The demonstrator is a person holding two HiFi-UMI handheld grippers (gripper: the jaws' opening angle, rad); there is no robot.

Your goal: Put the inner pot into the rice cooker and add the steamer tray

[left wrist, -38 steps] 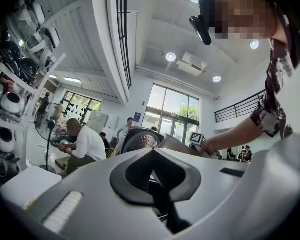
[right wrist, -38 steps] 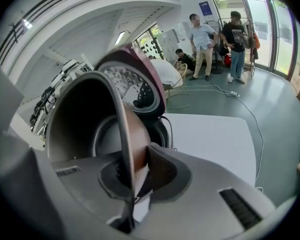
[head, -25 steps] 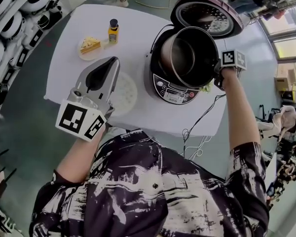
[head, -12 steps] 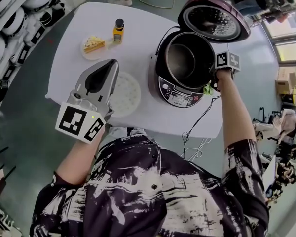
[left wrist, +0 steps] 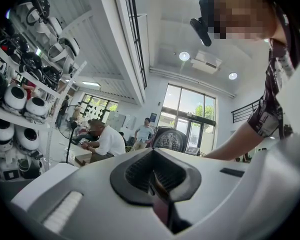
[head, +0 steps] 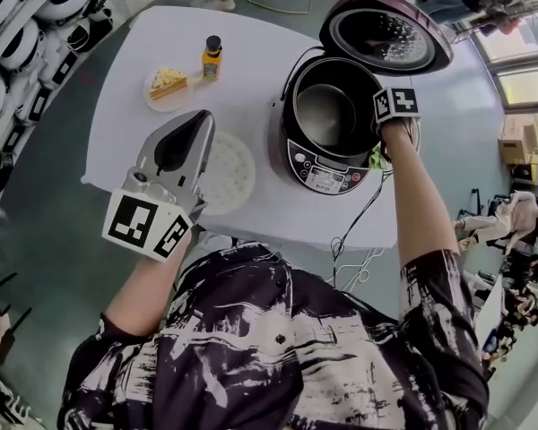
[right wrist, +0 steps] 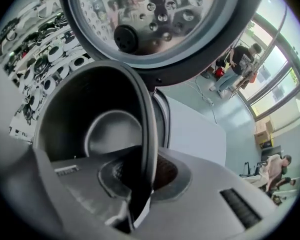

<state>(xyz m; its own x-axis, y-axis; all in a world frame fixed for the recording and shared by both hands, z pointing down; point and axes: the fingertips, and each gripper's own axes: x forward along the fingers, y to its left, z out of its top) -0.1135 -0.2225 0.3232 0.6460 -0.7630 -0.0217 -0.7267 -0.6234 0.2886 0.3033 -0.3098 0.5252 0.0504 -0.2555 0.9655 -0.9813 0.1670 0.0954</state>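
Note:
The dark rice cooker (head: 316, 161) stands on the white table (head: 251, 52) with its lid (head: 390, 30) swung up. The inner pot (head: 327, 115) sits down in the cooker body. My right gripper (head: 381, 146) points steeply down at the pot's right side, shut on the rim. The right gripper view shows that thin rim (right wrist: 147, 124) running between the jaws, with the pot's grey inside (right wrist: 90, 129) to the left and the lid (right wrist: 160, 19) above. The white round steamer tray (head: 229, 173) lies left of the cooker. My left gripper (head: 200, 117) hovers shut and empty over the tray's left part.
A small bottle of yellow liquid (head: 212, 58) and a plate with a cake slice (head: 166, 83) stand at the table's far left. The cooker's cord (head: 359, 231) hangs over the near edge. Shelves of white devices (head: 18, 34) line the left side. People (left wrist: 107, 139) stand in the background.
The inner pot, earlier tilted above the cooker's opening, has sunk into the cooker body. My right gripper went down with it, still on the rim. The left gripper stayed put.

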